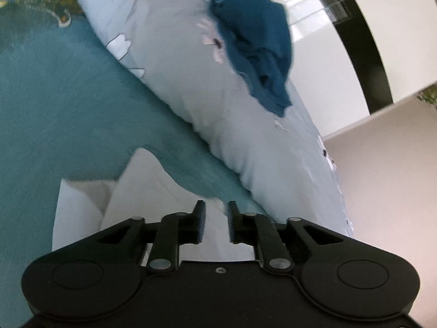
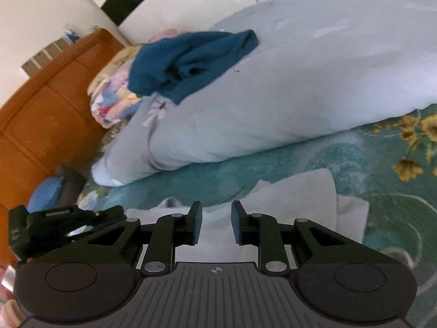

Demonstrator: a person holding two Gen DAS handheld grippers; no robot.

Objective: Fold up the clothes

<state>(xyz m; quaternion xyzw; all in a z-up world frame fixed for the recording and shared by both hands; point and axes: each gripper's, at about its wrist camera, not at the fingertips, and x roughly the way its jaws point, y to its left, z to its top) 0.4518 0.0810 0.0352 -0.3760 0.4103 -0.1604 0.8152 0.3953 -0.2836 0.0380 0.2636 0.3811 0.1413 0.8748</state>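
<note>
Here white cloth [image 1: 153, 191] lies under both grippers' narrowly parted, empty fingers [image 1: 200, 222].

Soft, even daylight fills both views, with glare on the glossy white wardrobe [image 1: 314, 13] toward one o'clock. Motion blur smears the teal garment [image 1: 254, 43] and duvet [image 2: 300, 82]; fisheye bending and dark corners frame everything.
</note>
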